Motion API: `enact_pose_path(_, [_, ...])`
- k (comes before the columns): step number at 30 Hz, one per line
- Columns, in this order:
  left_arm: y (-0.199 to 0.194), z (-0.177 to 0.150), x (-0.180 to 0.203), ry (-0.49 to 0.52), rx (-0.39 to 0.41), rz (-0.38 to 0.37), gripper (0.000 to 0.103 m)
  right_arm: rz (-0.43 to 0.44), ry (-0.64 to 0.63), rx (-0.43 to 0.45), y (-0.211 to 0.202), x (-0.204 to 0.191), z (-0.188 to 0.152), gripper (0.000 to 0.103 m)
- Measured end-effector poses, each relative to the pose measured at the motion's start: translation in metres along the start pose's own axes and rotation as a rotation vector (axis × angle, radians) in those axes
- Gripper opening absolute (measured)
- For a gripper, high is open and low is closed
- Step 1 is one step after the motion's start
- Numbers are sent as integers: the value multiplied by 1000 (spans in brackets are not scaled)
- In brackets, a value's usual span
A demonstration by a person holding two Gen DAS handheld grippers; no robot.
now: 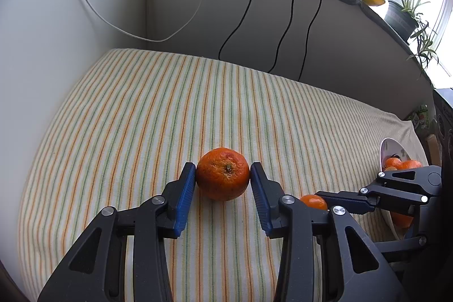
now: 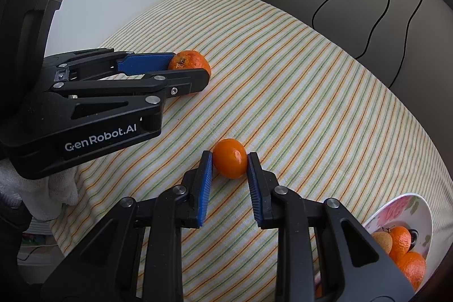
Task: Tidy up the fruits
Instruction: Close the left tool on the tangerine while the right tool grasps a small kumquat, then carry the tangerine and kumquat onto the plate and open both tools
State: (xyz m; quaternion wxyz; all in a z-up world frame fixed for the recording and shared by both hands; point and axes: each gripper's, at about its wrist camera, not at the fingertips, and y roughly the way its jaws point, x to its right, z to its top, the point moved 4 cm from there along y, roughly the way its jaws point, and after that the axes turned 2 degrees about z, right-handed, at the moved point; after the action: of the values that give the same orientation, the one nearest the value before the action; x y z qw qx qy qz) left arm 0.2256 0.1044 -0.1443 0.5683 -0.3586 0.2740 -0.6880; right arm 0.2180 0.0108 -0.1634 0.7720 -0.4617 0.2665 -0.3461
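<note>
On the striped cloth [image 1: 141, 109] that covers the bench, the left gripper [image 1: 223, 177] has its jaws set around a large mandarin [image 1: 223, 174] — both blue pads [image 1: 184, 197] touch the fruit's sides, so the jaws are grasping it where it sits on the cloth, stem end toward the camera. In the right wrist view the same gripper [image 2: 188, 68] reaches in from the left with that mandarin [image 2: 190, 61] between its tips. The right gripper [image 2: 230, 160] likewise holds a small orange fruit [image 2: 230, 158], smooth and glossy, with a pad [image 2: 206, 183] pressed to each flank; the fruit rests on the cloth. From the left wrist only a sliver of this small fruit [image 1: 313, 201] shows behind the right gripper's [image 1: 325, 200] fingers. A flowered bowl [image 2: 396, 210] stands at the right edge of the cloth, near the right gripper, and carries several more mandarins [image 2: 407, 259] plus one paler, tan fruit [image 2: 382, 242]. Black cables [image 1: 286, 27] and a white cable [image 1: 113, 19] hang down the wall behind the bench — well apart from the fruit.
</note>
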Motion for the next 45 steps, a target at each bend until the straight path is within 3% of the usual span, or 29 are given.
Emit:
enact_pose_path(13, [-29,-4,23,27,42,-35,38,15,19,121,-75,13,-28,25])
enact_pose_path(28, [-76,-14,124,139,108,-177,38,-76,120,227,-162,94,-75,26])
enact_pose_path(39, [-85,-42,208,270,100,-259,38,-119,172,205,-169,147,-109,25])
enact_pose_path(45, [-78,-59,242,347,81,-263,38,-111,205,195,-162,166,-118,25])
